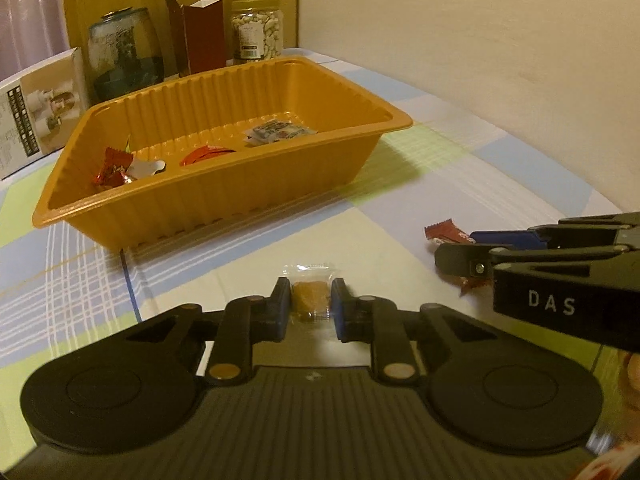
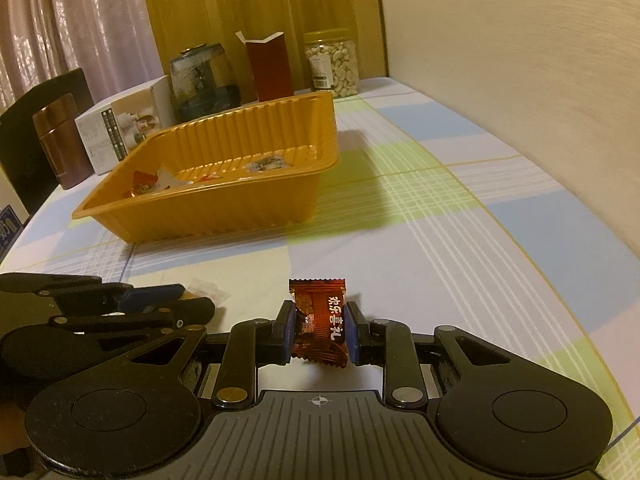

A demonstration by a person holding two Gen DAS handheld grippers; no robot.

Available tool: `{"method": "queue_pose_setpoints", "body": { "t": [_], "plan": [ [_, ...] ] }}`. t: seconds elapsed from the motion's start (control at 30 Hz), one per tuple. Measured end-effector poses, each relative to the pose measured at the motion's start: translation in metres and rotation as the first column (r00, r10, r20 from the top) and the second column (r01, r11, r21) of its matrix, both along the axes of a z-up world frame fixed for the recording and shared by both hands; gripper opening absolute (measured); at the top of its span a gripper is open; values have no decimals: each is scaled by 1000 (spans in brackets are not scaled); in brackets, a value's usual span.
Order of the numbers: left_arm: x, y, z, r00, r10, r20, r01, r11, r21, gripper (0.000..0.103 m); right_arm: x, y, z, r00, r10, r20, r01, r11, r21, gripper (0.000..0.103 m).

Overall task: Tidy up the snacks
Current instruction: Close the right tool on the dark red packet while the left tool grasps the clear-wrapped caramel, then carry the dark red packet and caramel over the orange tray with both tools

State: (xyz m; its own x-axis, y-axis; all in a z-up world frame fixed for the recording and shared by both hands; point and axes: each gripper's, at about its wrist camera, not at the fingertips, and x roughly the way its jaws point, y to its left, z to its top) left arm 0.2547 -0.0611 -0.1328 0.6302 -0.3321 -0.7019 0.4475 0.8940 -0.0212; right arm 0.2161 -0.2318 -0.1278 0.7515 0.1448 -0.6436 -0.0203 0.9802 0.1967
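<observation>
An orange plastic tray (image 1: 224, 184) stands on the checked tablecloth and holds a few wrapped snacks (image 1: 116, 168); it also shows in the right wrist view (image 2: 224, 208). My left gripper (image 1: 310, 304) is shut on a clear-wrapped yellow candy (image 1: 310, 296) low over the cloth, in front of the tray. My right gripper (image 2: 318, 328) is shut on a dark red wrapped candy (image 2: 320, 320) just above the cloth. In the left wrist view the right gripper (image 1: 460, 252) comes in from the right with the red candy (image 1: 446, 234).
At the table's back stand a glass jar (image 1: 124, 56), a dark red carton (image 1: 200, 36), a nut jar (image 1: 258, 30) and a white box (image 1: 38, 112). A brown flask (image 2: 60, 140) stands at the left. A wall runs along the right side.
</observation>
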Motion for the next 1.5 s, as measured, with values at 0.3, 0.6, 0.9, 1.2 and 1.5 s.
{"method": "queue_pose_setpoints", "body": {
  "t": [0.3, 0.6, 0.9, 1.2, 1.5],
  "plan": [
    [-10, 12, 6, 995, 87, -58, -89, 995, -35, 18, -2, 6, 7, 1000, 18, 18, -18, 1000, 2, 26],
    [-28, 28, 19, 986, 152, -76, -155, 987, -50, 18, -10, 15, 19, 997, 64, 41, -65, 997, 38, 26],
    [-43, 32, 34, 982, 175, -66, -180, 980, -81, 18, -20, 13, 27, 996, 73, 51, -74, 997, 34, 26],
    [-54, 34, 44, 982, 184, -49, -188, 977, -98, 18, -29, 9, 35, 995, 75, 71, -78, 996, 37, 26],
    [-54, 33, 51, 982, 188, -33, -191, 976, -108, 18, -31, 9, 43, 991, 89, 100, -91, 996, 16, 26]
  ]
}}
